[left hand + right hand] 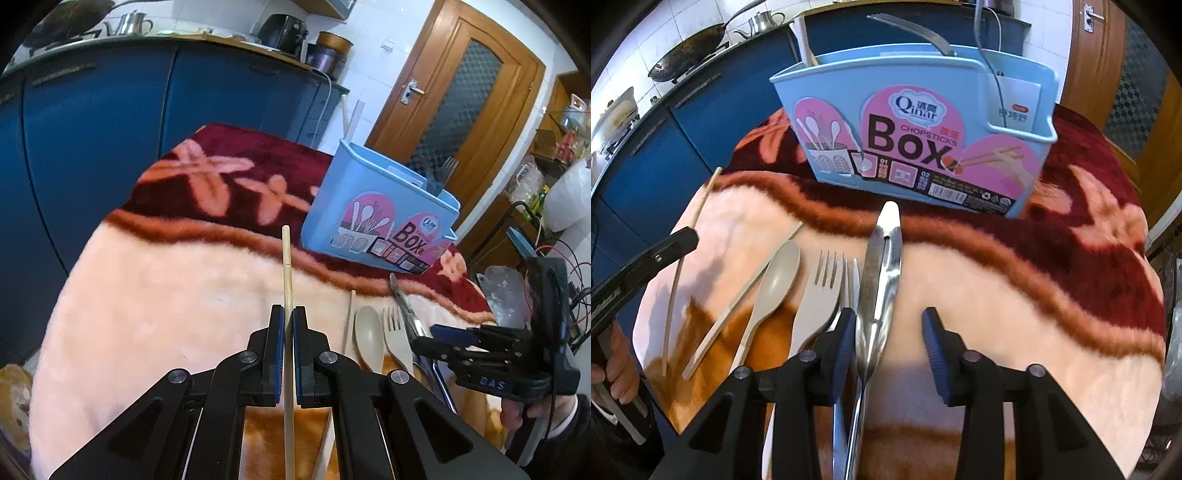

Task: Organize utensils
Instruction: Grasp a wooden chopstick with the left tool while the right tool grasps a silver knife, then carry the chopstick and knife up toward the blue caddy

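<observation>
Wooden and thin, a chopstick [287, 280] is pinched between the pressed-together pads of the left claw [288, 354], its tip standing up toward the blue holder [373, 206]; held by the middle like that, it looks ready to be dropped end-first into a slot. The right claw [889, 332] sits part-spread over a pair of steel tongs [882, 266] that lies on the blanket-covered surface [1015, 295]. One pad is just beside the tongs' flank while the other stands apart, so nothing is gripped yet; I judge it is lining up along the shaft to take the tongs next.

Left of the tongs the remaining utensils lie in a row, handles toward the person: a steel fork [854, 277] half hidden under a beige fork [820, 291], then a beige spoon [777, 280] and a second chopstick [738, 299]. That tidy rank makes each piece easy to reach in turn. A steel fork [912, 31] already stands in the holder, tines up, beside what may be a pale handle at the far left, though the fisheye edge makes that hard to say.

The holder's pink label reads "Qinar", "CHOPSTICKS" and a large "Box", with "01" and "02" beside small panels and a barcode below. A white card in the side pocket carries Chinese characters too small to read. The right claw's body shows "DAS".
</observation>
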